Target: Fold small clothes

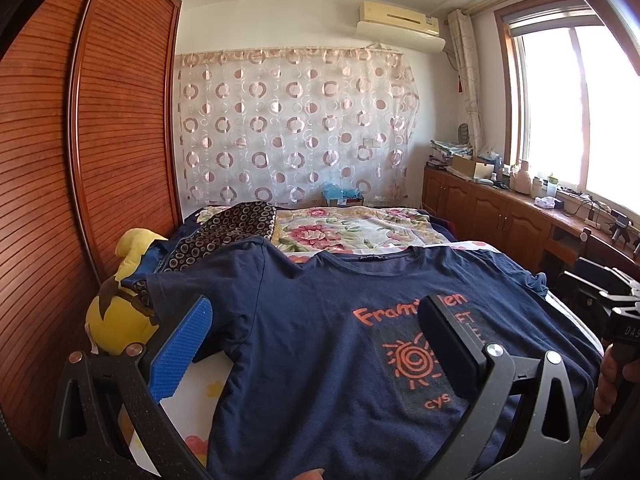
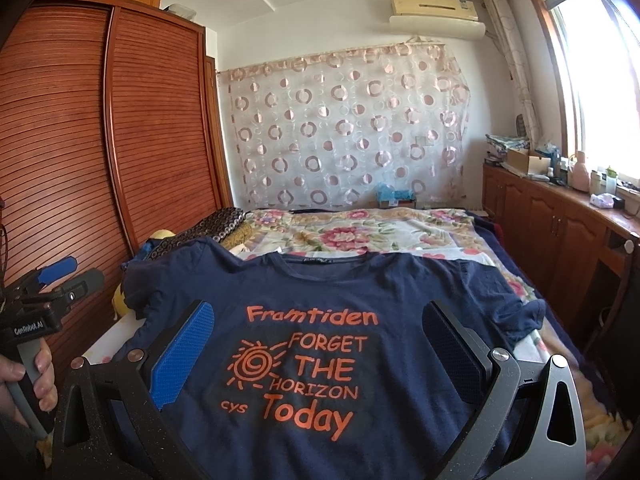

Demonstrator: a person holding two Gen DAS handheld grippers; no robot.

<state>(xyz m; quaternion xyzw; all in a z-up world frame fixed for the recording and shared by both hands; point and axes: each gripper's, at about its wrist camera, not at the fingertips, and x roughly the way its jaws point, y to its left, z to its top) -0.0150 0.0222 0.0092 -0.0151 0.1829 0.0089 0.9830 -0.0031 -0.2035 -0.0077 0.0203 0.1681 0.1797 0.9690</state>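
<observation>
T-shirt (image 2: 320, 320): navy, orange print up, spread flat on the bed (image 2: 400, 236), collar toward the curtain (image 2: 344, 132).
Left tongs (image 1: 316, 336): wide open above the T-shirt's left half, holding nothing.
Right tongs (image 2: 320, 344): wide open over the print, holding nothing.
Plush toy (image 1: 116, 316): yellow, beside the T-shirt's left sleeve.

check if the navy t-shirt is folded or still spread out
Spread out: the navy t-shirt lies flat on the bed, print up, both sleeves out to the sides.

Both grippers (image 1: 316, 344) (image 2: 318, 344), jaws wide apart.
</observation>
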